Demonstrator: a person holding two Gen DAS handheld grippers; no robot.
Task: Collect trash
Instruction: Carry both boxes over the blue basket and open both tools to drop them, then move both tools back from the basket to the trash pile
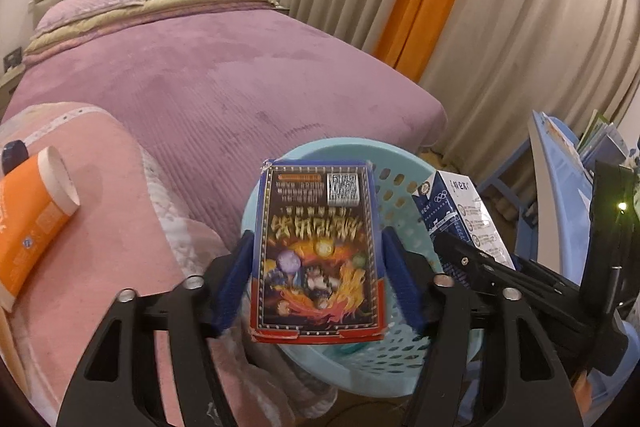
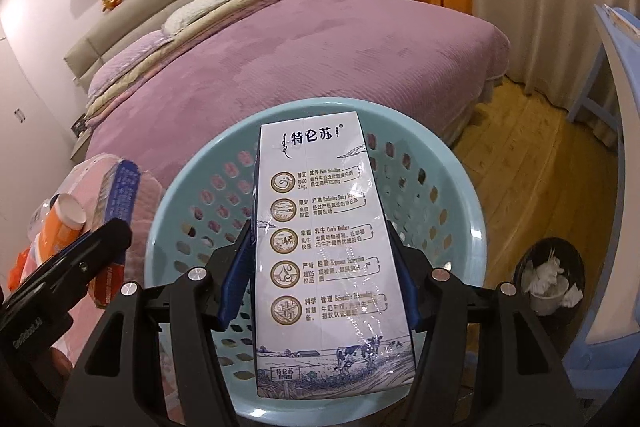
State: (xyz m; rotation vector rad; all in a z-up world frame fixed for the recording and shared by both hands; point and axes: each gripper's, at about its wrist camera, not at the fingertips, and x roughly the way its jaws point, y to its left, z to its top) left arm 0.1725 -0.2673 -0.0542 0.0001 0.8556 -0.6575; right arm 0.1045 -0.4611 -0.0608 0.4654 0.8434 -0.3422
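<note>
A: Both tools are loaded. The left gripper (image 1: 316, 267) has its blue fingers (image 1: 234, 279) closed on the sides of a card box (image 1: 318, 255); the right gripper (image 2: 320, 279) clamps a milk carton (image 2: 328, 259) the same way. Each item hangs over the pale blue basket (image 2: 460, 195), which appears empty.

B: How should the drop be made?

A: Judged from here: bring each item well inside the rim, lower it, then part the fingers. Release one at a time, since the two tools sit close together and could knock.

B: What does each view add?

A: The left wrist view shows an orange paper cup (image 1: 36, 219) lying on the pink blanket (image 1: 112, 227), probably trash not yet collected. The right wrist view alone shows a black bin (image 2: 550, 275) holding crumpled tissue on the wood floor (image 2: 520, 147).
</note>
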